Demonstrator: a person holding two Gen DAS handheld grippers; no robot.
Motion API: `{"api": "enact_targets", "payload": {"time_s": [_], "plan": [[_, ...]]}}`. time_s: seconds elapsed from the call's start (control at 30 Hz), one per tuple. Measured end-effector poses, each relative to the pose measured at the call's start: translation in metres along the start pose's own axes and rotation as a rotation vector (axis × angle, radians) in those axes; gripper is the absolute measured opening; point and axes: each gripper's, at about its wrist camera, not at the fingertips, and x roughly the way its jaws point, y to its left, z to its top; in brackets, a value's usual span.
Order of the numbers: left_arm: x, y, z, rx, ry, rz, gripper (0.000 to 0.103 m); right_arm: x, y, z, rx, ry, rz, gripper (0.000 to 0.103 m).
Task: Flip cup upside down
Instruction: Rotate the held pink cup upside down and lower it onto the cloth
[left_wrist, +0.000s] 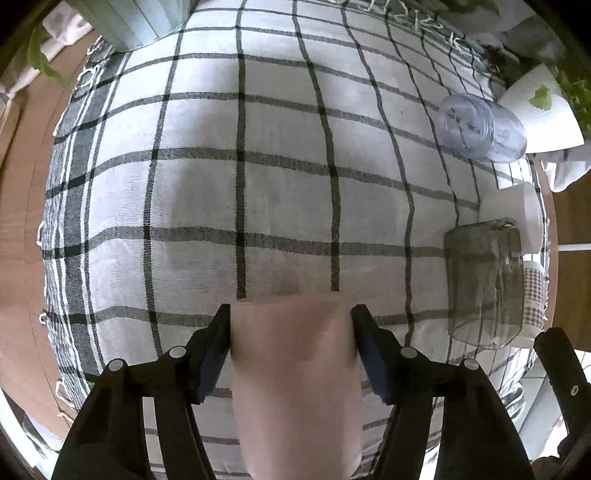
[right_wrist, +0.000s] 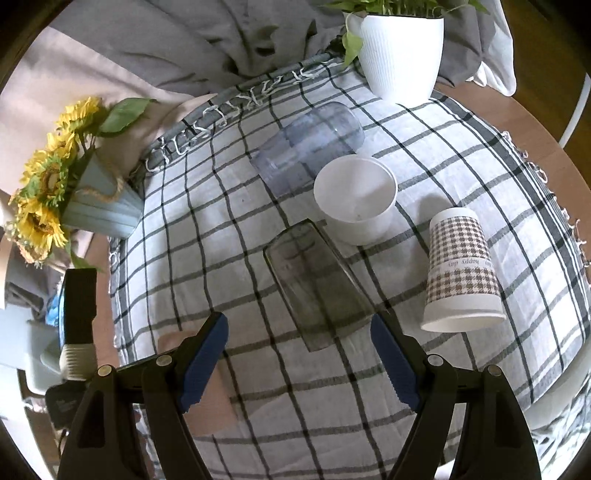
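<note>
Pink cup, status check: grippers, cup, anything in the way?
Left gripper shut on pink cup. Right gripper open, above grey glass. Cloth ahead of the cup bare.

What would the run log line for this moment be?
left gripper: shut on pink cup | right gripper: open, empty, near smoky glass | white cup: upright
</note>
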Motion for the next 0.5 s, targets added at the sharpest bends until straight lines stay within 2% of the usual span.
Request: {"api": "enact_targets", "payload": {"time_s": [0.23, 0.5], "plan": [[-0.026, 0.004, -0.007, -0.019, -0.081, 0.008, 0.063, -0.004, 0.001, 0.000, -0.005, -0.003, 0.010, 0.080], [-0.058, -0.002, -0.030, 0.029, -0.200, 0.017, 0.063, -0.018, 0.000, -0.004, -0.033, -0.015, 0.033, 0.080]]}}
